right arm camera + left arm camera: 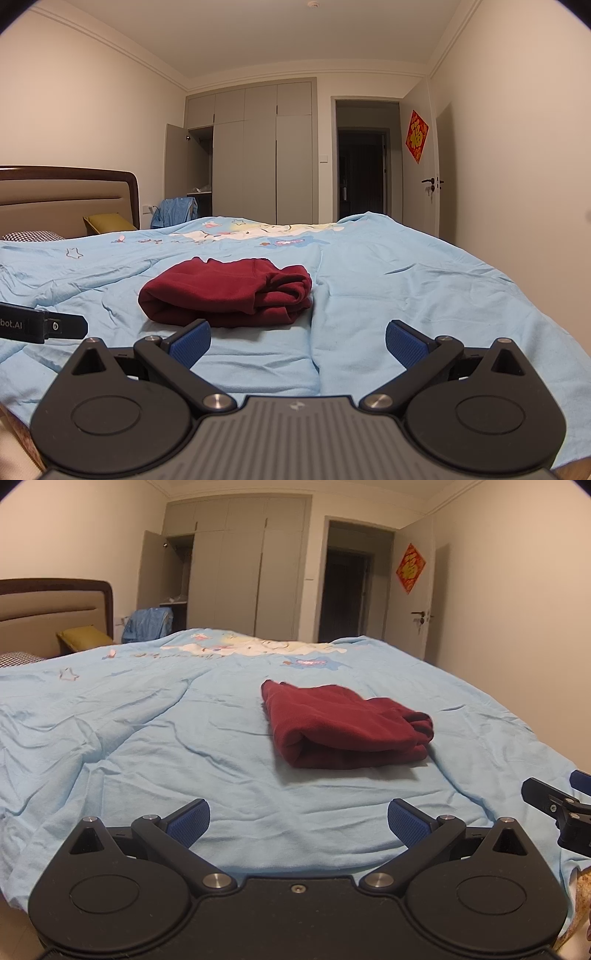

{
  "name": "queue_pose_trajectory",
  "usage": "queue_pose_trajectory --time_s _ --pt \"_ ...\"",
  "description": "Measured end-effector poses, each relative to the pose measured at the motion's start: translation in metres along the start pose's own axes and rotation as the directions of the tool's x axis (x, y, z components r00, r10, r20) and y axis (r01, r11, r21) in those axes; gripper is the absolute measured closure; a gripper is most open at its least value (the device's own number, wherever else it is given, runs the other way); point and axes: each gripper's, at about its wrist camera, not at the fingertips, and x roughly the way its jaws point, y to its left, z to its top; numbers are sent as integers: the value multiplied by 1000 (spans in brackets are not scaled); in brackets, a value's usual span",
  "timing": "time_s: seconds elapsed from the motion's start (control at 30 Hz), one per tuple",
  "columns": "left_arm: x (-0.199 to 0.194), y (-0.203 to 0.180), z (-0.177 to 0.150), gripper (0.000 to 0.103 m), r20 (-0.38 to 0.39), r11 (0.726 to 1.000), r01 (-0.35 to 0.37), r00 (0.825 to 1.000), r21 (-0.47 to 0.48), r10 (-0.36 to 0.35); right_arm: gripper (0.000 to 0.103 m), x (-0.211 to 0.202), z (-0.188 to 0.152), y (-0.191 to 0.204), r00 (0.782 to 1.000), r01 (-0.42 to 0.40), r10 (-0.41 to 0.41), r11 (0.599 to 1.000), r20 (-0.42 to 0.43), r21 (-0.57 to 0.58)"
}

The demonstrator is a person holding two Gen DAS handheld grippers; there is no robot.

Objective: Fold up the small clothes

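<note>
While both grippers, left gripper point(298, 821) and right gripper point(297, 341), gape empty, folded maroon garment point(345, 728) on blue quilt point(147, 738), open wardrobe point(221, 572) behind.

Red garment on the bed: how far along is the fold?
Done: the red garment lies folded in a compact stack on the blue bedspread. In hand: nothing; the left claw and right claw are both open and empty, short of the garment. Left: no other clothes to fold show on the bed.
</note>
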Motion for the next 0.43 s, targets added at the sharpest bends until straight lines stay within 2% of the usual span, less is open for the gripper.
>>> queue_pose_trajectory --time_s 0.1,0.3,0.43 --pt "1 -1 1 1 -8 1000 -28 1000 -3 28 0 1 -1 0 1000 -1 1 1000 -4 -1" --pt "1 4 1 1 -13 999 3 1000 -47 -3 0 2 -7 0 1000 -5 5 1000 -14 -4" --pt "3 3 1 1 -15 999 -4 1000 -49 4 0 4 -7 -1 1000 -7 7 1000 -23 -4"
